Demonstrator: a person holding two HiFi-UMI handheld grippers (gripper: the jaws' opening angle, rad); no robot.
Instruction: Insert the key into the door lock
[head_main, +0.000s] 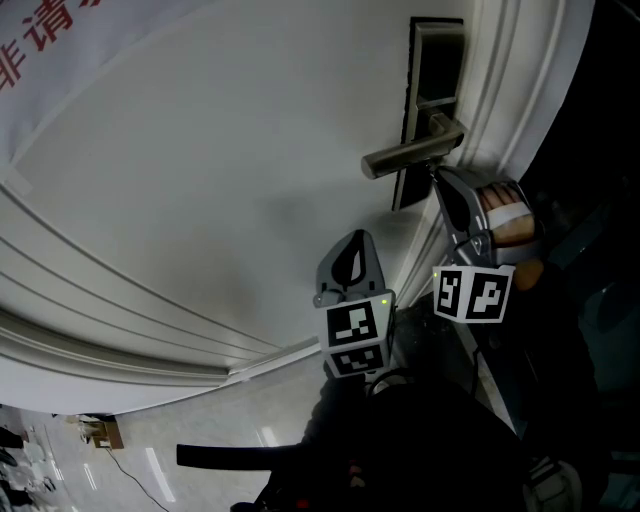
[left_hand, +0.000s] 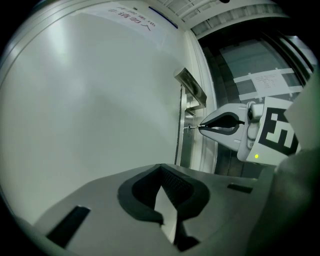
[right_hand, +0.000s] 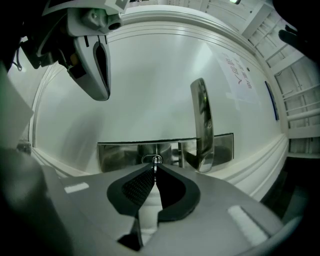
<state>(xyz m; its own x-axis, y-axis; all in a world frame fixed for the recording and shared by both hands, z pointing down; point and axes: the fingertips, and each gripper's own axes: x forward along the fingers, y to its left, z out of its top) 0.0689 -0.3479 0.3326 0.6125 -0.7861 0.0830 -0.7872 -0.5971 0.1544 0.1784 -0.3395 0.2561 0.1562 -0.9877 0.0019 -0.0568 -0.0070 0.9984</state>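
A white door carries a steel lock plate with a lever handle near its right edge. My right gripper sits just under the handle, shut on a small key. The key's tip is at the round keyhole of the lock plate; how deep it sits cannot be made out. From the left gripper view the key points from the right gripper at the plate. My left gripper hovers lower left of the lock, shut and empty, off the door.
The door frame's moulding runs along the right of the lock. The lever handle stands close to the right of the keyhole. A paper notice is stuck on the door at the far left. Floor shows below.
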